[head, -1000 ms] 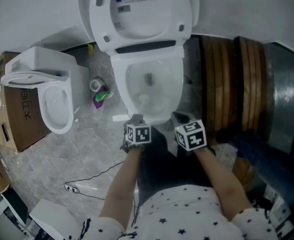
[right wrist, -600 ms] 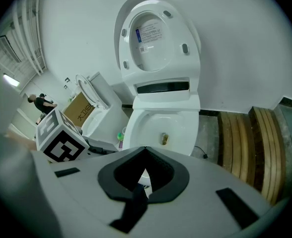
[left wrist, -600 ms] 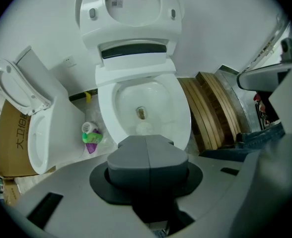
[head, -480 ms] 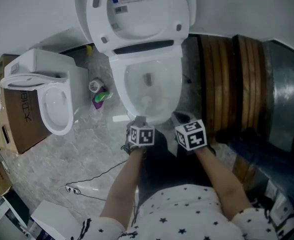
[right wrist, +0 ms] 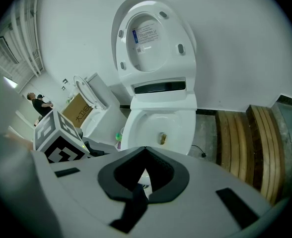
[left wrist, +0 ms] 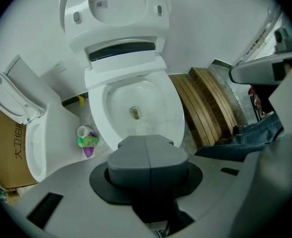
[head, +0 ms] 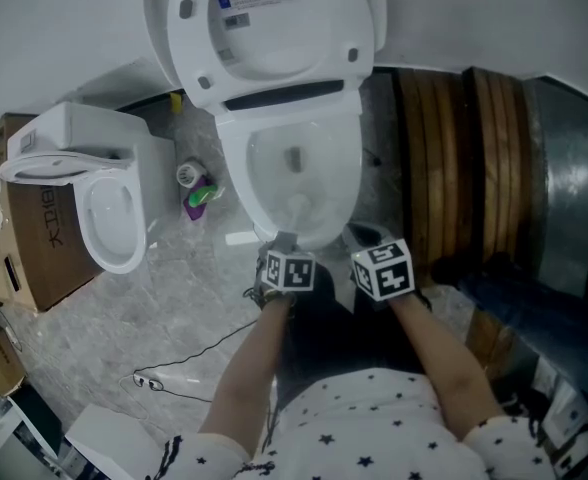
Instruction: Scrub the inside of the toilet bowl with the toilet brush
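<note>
The white toilet bowl stands open with its lid and seat raised against the wall; a brownish spot sits at its bottom. Left of the toilet's base on the floor are a green and purple item and a small white round thing; I cannot tell whether either is the brush. My left gripper hovers at the bowl's near rim, jaws shut and empty. Beside it, my right gripper also looks shut, with its tips meeting and nothing held.
A second white toilet stands at the left beside a cardboard box. Curved wooden planks and a metal drum stand right of the toilet. A thin cable lies on the stone floor. A person is far off.
My left gripper has shifted slightly to the right, closer to the right gripper. The right gripper has held still.
</note>
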`<state>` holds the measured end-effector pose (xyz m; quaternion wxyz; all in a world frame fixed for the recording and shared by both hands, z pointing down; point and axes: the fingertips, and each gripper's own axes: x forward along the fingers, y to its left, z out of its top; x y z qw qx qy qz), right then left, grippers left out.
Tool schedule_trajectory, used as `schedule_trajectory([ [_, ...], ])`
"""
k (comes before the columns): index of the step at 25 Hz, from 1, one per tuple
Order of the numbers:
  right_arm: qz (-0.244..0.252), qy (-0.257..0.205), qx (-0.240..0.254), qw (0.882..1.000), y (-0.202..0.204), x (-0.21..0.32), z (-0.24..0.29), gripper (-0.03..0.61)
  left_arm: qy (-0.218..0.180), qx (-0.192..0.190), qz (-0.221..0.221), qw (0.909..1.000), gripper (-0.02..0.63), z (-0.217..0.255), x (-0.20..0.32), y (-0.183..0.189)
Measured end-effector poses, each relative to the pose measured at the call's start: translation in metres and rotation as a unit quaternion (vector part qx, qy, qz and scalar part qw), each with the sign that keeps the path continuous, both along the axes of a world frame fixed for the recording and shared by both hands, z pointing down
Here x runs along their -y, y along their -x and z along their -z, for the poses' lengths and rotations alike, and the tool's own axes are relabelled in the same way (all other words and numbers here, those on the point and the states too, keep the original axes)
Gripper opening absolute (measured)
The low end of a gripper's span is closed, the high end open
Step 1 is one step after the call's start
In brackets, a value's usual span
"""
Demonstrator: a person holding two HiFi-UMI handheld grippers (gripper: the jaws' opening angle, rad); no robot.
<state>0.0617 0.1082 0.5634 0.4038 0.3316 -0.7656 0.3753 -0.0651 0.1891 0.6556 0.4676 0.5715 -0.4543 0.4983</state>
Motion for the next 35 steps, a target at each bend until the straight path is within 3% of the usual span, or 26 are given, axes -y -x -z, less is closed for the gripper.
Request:
schedule_trajectory([
  [35, -0.023, 0.003, -0.004, 1.000, -0.013, 0.004, -0.005, 0.006, -0.024, -0.031, -0.016, 0.9991, 0.153, 0.004, 0.058, -0.032],
])
